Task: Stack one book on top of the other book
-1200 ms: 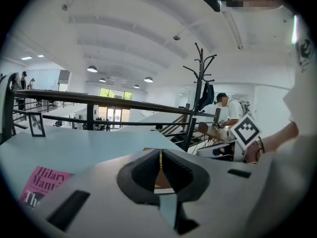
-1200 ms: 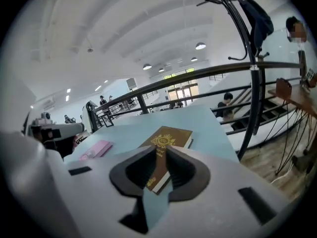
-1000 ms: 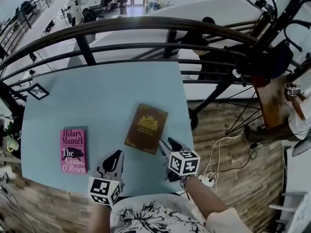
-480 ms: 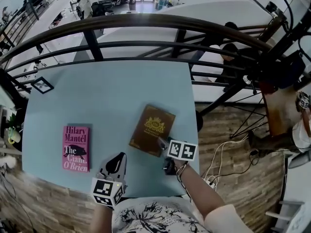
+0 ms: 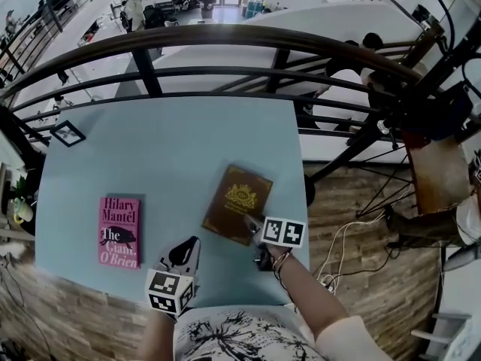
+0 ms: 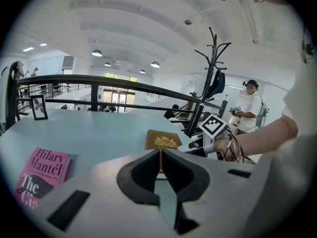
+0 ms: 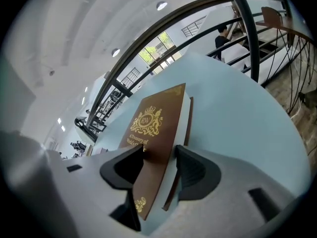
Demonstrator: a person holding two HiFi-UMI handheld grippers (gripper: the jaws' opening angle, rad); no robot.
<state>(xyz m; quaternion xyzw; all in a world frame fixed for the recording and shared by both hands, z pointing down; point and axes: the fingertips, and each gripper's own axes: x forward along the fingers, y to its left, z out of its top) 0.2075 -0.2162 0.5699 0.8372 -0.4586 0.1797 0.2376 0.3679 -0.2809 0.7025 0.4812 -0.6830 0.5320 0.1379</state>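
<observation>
A brown book (image 5: pixel 237 204) with a gold crest lies flat on the light blue table (image 5: pixel 165 141), right of centre. A pink book (image 5: pixel 119 231) lies to its left, near the front edge. My right gripper (image 5: pixel 252 229) is at the brown book's near corner. In the right gripper view the brown book (image 7: pixel 156 128) runs between the jaws of the right gripper (image 7: pixel 158 157). The jaws have just been closing a little but still stand wide, so it is open. My left gripper (image 5: pixel 186 248) hovers shut and empty between the two books. Past the left gripper (image 6: pixel 160 152) lie the brown book (image 6: pixel 162 142) and the pink book (image 6: pixel 42 172).
A dark metal railing (image 5: pixel 225 36) curves along the table's far side. A small framed picture (image 5: pixel 68 133) stands at the far left corner. The table's right edge drops to a wooden floor with cables (image 5: pixel 353 232) just beside my right gripper. A person (image 6: pixel 252 108) stands beyond a coat stand (image 6: pixel 210 78).
My right gripper has dropped and rolled, coming down onto the brown book's near corner with the book now between its jaws. The left gripper has sunk slightly and stayed shut.
</observation>
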